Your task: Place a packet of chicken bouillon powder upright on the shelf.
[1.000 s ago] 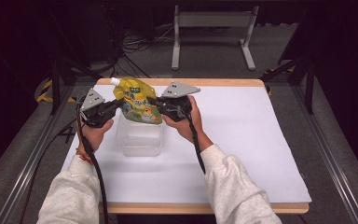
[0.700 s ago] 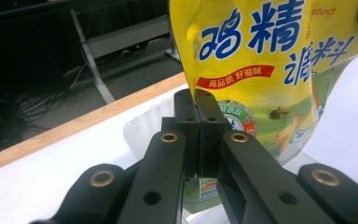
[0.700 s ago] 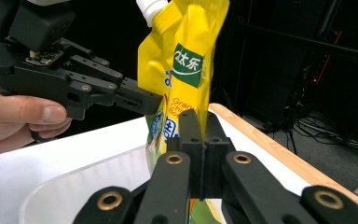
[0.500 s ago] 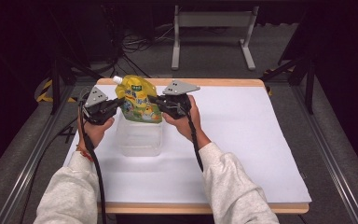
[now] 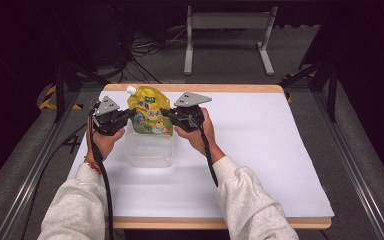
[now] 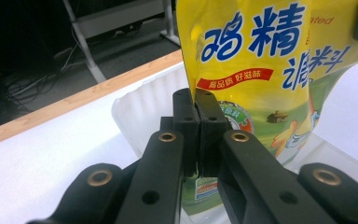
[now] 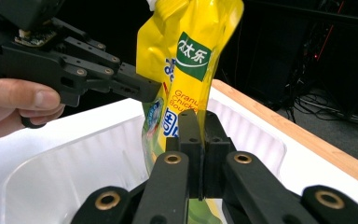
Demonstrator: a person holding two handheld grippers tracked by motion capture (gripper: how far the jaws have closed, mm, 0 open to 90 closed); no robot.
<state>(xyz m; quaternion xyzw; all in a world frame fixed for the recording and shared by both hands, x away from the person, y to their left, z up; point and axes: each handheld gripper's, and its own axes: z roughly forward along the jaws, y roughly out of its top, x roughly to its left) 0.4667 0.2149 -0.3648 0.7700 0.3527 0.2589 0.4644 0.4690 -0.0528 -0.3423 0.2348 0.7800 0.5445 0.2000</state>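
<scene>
1. Yellow and glossy, the spouted seasoning pouch [image 5: 150, 116] stands upright between the two hands, its lower end inside a clear plastic container [image 5: 149, 152] that rests on the desk [image 5: 260, 150].
2. White paper covers the desk top, with a wooden edge showing at the far side.
3. On the pouch's left edge, the left hand-held gripper [image 5: 126, 116] has its jaws pressed together, pinching the film; the left gripper view shows the black jaws [image 6: 196, 122] clamped on the printed edge of the pouch [image 6: 261, 70].
4. On the opposite edge, the right hand-held gripper [image 5: 169, 114] is likewise closed on the pouch; in the right gripper view its jaws [image 7: 199, 140] meet around the pouch's side seam [image 7: 186, 60], above the container's ribbed wall [image 7: 98, 154].
5. The white spout cap [image 5: 130, 90] points up and toward the far left.
6. Both grippers sit level with each other, each with a grey three-cornered plate on top, the left hand [image 5: 105, 142] and right hand [image 5: 197, 135] gripping from below.
</scene>
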